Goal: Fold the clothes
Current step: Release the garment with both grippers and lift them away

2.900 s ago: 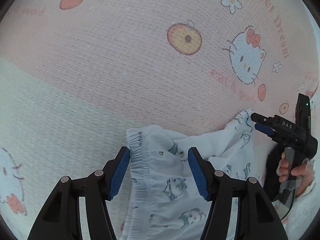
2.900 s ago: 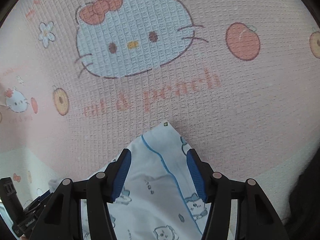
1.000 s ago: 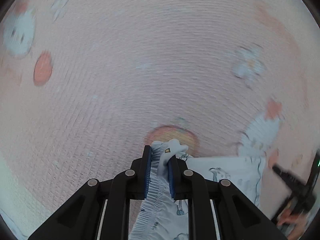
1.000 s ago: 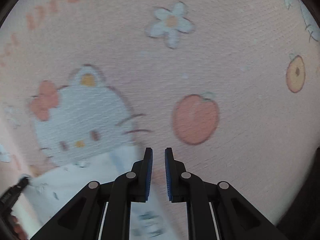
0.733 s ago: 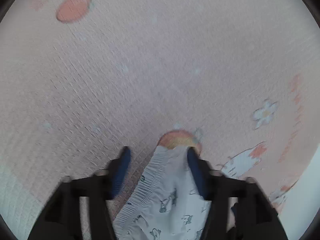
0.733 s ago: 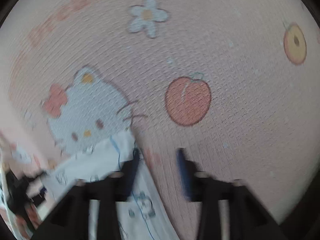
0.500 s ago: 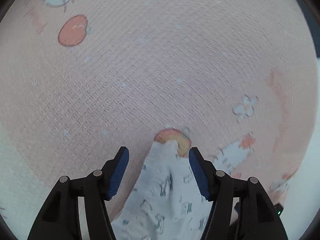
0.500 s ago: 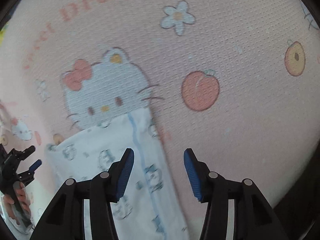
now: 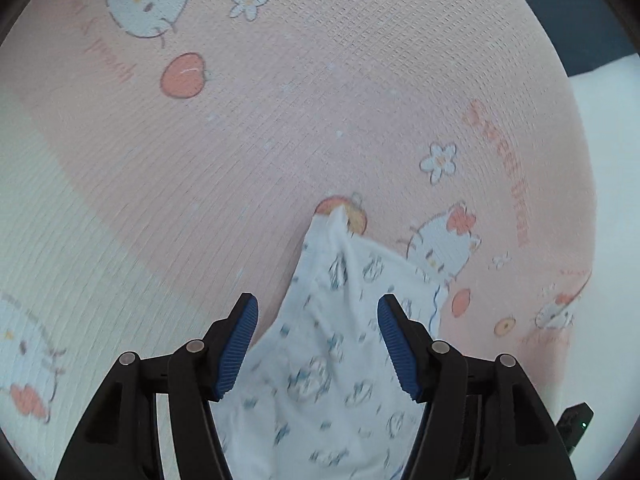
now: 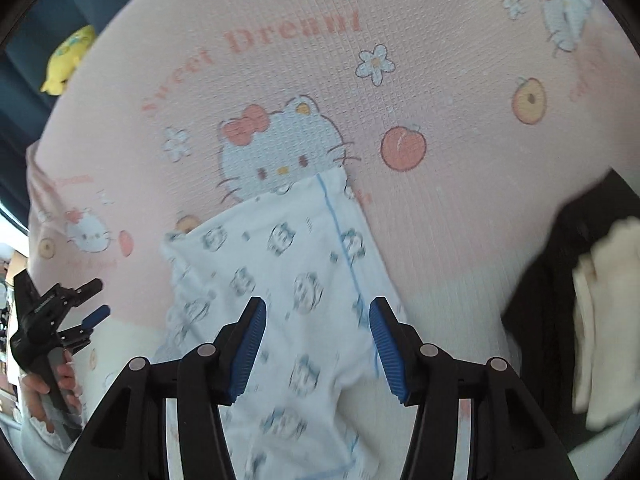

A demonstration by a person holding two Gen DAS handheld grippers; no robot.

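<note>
Both tongs spread and pinching nothing: left gripper (image 9: 318,344), right gripper (image 10: 316,346). Printed garment (image 10: 288,264) low-centre beneath both, long axis running toward upper frame.

White garment (image 10: 288,280) with blue cat print; pink blanket (image 9: 320,100), white cats, orange peaches.

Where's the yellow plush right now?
Only the right wrist view shows the yellow plush: far upper left, on the dark blue backdrop just past the pink blanket's edge.
</note>
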